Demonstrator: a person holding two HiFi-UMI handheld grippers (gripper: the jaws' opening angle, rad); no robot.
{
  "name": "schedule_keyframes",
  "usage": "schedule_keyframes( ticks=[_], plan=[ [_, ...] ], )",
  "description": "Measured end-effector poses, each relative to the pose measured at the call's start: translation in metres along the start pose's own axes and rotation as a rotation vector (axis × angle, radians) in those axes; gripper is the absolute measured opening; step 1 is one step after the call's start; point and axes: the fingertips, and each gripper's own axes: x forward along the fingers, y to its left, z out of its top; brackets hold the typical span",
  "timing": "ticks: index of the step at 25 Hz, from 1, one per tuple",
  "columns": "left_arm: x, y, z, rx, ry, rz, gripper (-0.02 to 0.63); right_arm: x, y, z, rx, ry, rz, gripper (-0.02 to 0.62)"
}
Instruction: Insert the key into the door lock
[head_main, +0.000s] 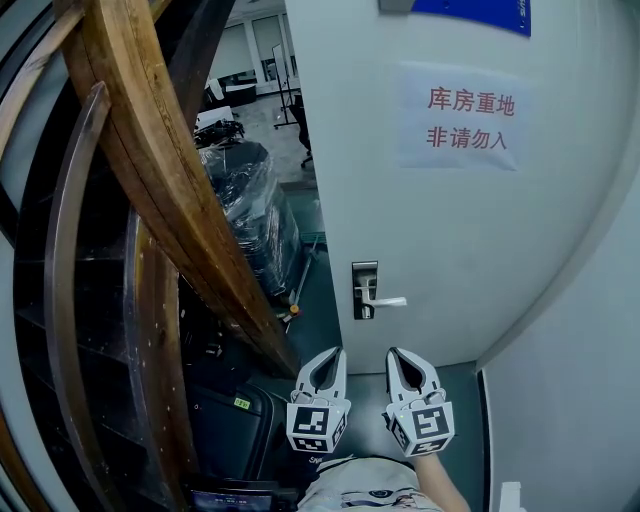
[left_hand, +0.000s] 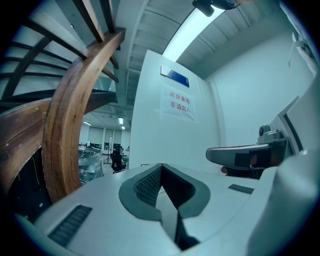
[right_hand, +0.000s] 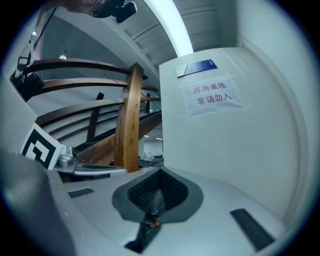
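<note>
The white door (head_main: 450, 220) carries a metal lock plate (head_main: 365, 290) with a lever handle (head_main: 388, 301) pointing right; the keyhole sits just under the handle. Both grippers hang side by side below the lock, pointing at the door and well short of it. My left gripper (head_main: 334, 353) (left_hand: 161, 166) is shut with nothing in it. My right gripper (head_main: 396, 353) (right_hand: 160, 171) is shut on a thin silvery key (right_hand: 155, 198), which shows only as a sliver between the ribbed pads. The key is not visible in the head view.
A curved wooden stair rail (head_main: 160, 170) fills the left. Plastic-wrapped dark goods (head_main: 240, 190) stand behind it, beside the door's open edge. A black case (head_main: 225, 420) lies on the floor at lower left. A white wall (head_main: 570, 380) closes the right. A paper sign (head_main: 465, 120) hangs on the door.
</note>
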Motion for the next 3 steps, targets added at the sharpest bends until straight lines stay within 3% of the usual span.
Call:
schedule_keyframes(
  ticks=[3],
  plan=[
    [0.0012, 0.0022, -0.0003, -0.002, -0.002, 0.001, 0.005, 0.0022, -0.0002, -0.0014, -0.004, 0.004, 0.0, 0.006]
  ],
)
